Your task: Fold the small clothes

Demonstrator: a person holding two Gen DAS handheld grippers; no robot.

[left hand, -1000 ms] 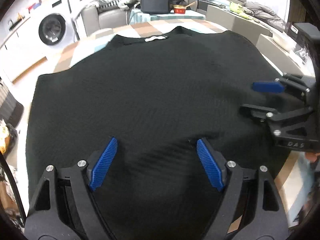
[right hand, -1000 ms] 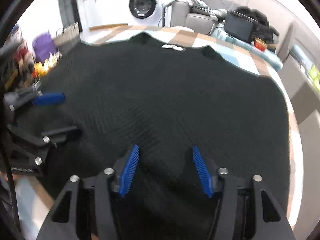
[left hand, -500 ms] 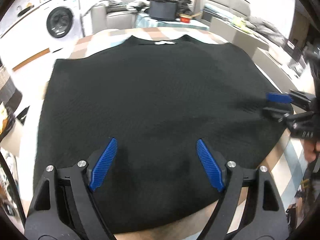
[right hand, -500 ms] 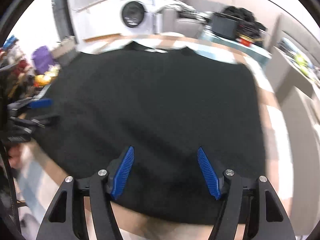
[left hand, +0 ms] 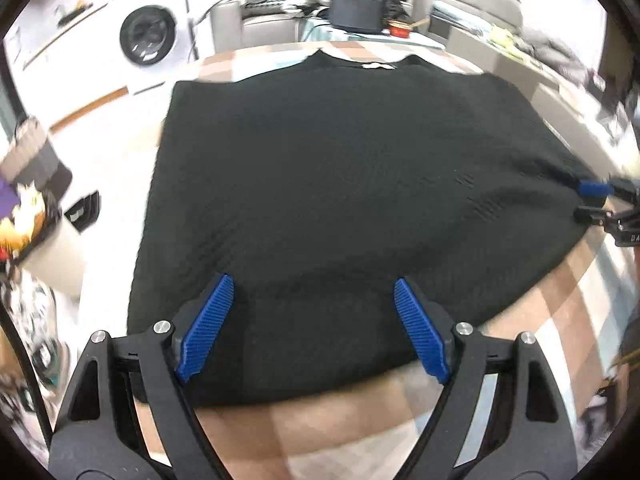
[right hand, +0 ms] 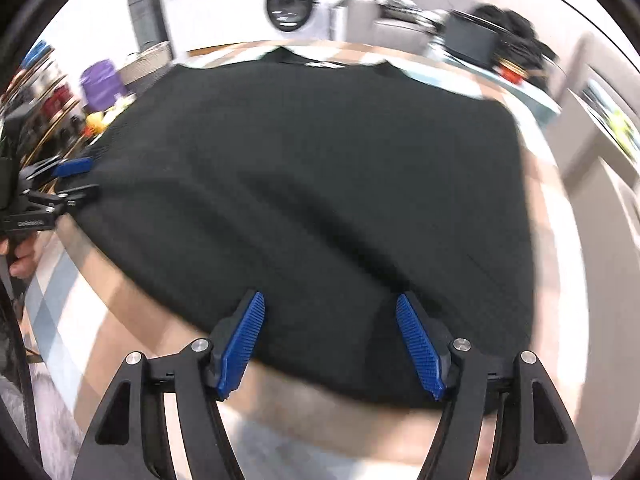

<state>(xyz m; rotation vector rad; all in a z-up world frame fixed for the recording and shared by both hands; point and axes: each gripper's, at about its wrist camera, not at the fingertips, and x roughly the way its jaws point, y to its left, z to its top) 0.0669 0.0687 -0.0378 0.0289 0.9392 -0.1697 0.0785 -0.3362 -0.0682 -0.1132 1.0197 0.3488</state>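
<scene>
A black knit garment (left hand: 340,184) lies spread flat on a checked table (left hand: 360,432), collar and white label (left hand: 376,66) at the far end. It also shows in the right wrist view (right hand: 320,184). My left gripper (left hand: 314,312) is open and empty above the garment's near hem, toward its left corner. My right gripper (right hand: 330,332) is open and empty above the near hem toward the right corner. Each gripper shows in the other's view, the right one (left hand: 596,200) and the left one (right hand: 72,180), at the garment's side edges.
A washing machine (left hand: 148,36) stands at the back left. A sofa (left hand: 264,20) and a dark pot (left hand: 356,10) on a side table are behind the table. Cluttered shelves (right hand: 48,100) stand at the left. The table's near edge shows bare cloth (right hand: 280,432).
Both grippers have pulled back toward the near hem and spread apart. More of the bare table in front of the garment shows now. Both stayed open.
</scene>
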